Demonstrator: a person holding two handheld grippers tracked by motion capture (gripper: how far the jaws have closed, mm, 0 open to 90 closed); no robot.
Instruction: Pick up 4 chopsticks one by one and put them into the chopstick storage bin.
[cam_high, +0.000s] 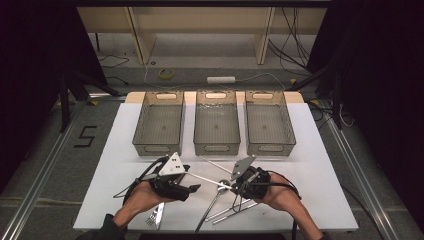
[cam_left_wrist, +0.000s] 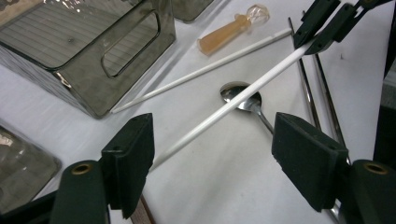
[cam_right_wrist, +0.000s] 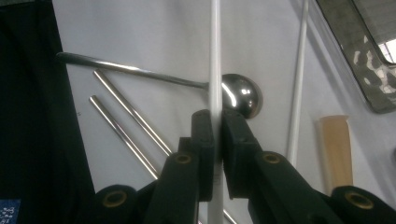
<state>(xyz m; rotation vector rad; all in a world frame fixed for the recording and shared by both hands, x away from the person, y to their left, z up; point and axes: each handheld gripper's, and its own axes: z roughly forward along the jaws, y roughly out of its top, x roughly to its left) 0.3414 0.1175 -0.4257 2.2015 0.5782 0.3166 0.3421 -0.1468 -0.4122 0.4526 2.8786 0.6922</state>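
My right gripper (cam_right_wrist: 217, 126) is shut on a white chopstick (cam_right_wrist: 215, 70), held a little above the table. The stick slants across the left gripper view (cam_left_wrist: 233, 102) and ends between the jaws of my left gripper (cam_left_wrist: 215, 144), which stands wide open with neither pad touching it. In the high view the left gripper (cam_high: 190, 186) and right gripper (cam_high: 234, 187) face each other near the table's front, with the white chopstick (cam_high: 205, 179) between them. A metal spoon (cam_right_wrist: 240, 98) lies under the stick, its bowl (cam_left_wrist: 238, 93) facing up.
A second white chopstick (cam_left_wrist: 201, 72) lies towards the bins, beside an amber translucent utensil (cam_left_wrist: 229, 30). Two metal chopsticks (cam_right_wrist: 126, 112) lie beside the spoon. A fork (cam_high: 157, 215) rests by the left hand. Three grey bins (cam_high: 216, 127) line the back of the white table (cam_high: 320, 170).
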